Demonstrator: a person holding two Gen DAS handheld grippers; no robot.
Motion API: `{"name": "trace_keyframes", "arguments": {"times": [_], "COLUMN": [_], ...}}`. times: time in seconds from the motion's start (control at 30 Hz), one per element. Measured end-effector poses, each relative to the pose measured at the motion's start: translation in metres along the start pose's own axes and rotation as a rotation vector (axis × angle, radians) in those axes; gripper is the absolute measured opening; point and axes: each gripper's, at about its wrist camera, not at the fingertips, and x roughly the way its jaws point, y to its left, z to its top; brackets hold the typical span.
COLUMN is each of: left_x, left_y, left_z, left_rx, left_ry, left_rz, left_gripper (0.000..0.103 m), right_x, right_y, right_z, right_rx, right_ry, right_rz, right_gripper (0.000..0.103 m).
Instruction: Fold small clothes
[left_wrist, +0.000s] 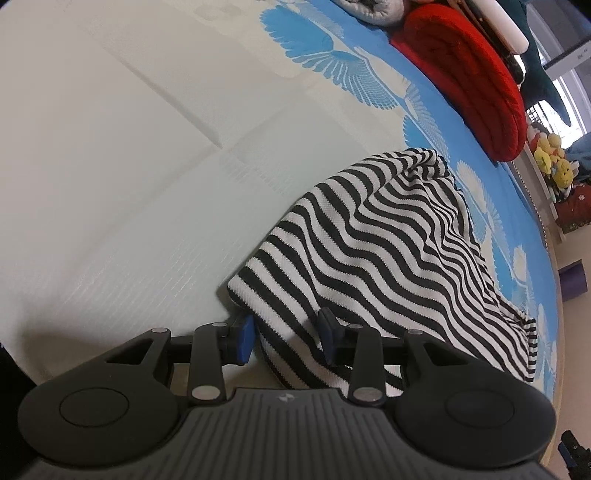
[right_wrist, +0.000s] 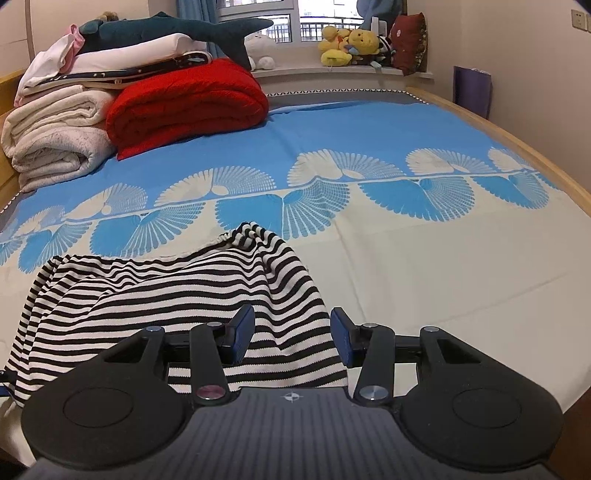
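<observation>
A black-and-white striped garment (left_wrist: 373, 243) lies rumpled on the bed, also in the right wrist view (right_wrist: 177, 288). My left gripper (left_wrist: 286, 338) is open, its blue pads (left_wrist: 245, 339) on either side of the garment's near corner, cloth lying between them. My right gripper (right_wrist: 291, 338) is open over the garment's near right edge, with striped cloth between its blue pads (right_wrist: 341, 341). Neither gripper pinches the cloth.
The bed sheet (right_wrist: 406, 258) is cream with a blue fan pattern. A red folded quilt (right_wrist: 184, 103), white folded blankets (right_wrist: 55, 136) and a plush shark (right_wrist: 166, 31) are stacked at the back left. Plush toys (right_wrist: 351, 44) sit on the windowsill. The wooden bed edge (right_wrist: 517, 144) runs along the right.
</observation>
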Motion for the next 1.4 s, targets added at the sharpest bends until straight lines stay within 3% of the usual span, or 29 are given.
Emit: {"name": "trace_keyframes", "arguments": {"times": [0.03,0.1,0.27,0.53,0.73,0.83,0.93,1.03,1.1,1.2,1.3,1.4], "left_x": [0.000,0.001,-0.002,-0.038,-0.043,-0.054,-0.078,-0.101,-0.111,-0.110,-0.084,-0.030], "left_y": [-0.001,-0.002,-0.005,-0.012,-0.001,-0.018,-0.072,-0.141,-0.196,-0.267,-0.314,-0.331], "left_z": [0.000,0.000,0.002,0.007,0.008,0.006,-0.006,-0.035,-0.069,-0.135,-0.207,-0.259], "left_rx": [0.007,0.020,0.051,0.063,0.053,0.134,0.303,0.456,0.596,0.789,0.986,1.105], "left_ry": [-0.001,0.000,0.007,-0.074,-0.050,-0.089,-0.200,-0.312,-0.369,-0.376,-0.303,-0.075], "left_rz": [0.002,0.007,0.001,-0.008,0.133,0.186,0.222,0.149,0.051,-0.122,-0.266,-0.365], "left_gripper": [0.038,0.022,0.010,0.008,0.008,0.008,0.008,0.007,0.007,0.007,0.007,0.013], "right_x": [0.000,0.001,0.002,0.003,0.005,0.005,0.006,0.006,0.004,0.001,-0.002,-0.001], "right_y": [0.000,0.001,0.002,0.003,-0.008,-0.019,-0.031,-0.042,-0.051,-0.064,-0.076,-0.087], "right_z": [0.000,0.000,-0.001,-0.002,0.004,0.011,0.020,0.028,0.032,0.035,0.037,0.040], "right_rx": [0.000,-0.002,-0.005,-0.010,0.043,0.091,0.127,0.145,0.169,0.204,0.231,0.252], "right_ry": [0.002,0.005,0.010,0.011,0.004,-0.009,-0.027,-0.046,-0.062,-0.083,-0.106,-0.120], "right_rz": [-0.001,-0.003,-0.006,-0.017,-0.048,-0.056,-0.065,-0.064,-0.048,-0.038,-0.033,-0.021], "right_gripper": [0.047,0.047,0.047,0.047,0.047,0.047,0.047,0.038,0.024,0.023,0.023,0.024]}}
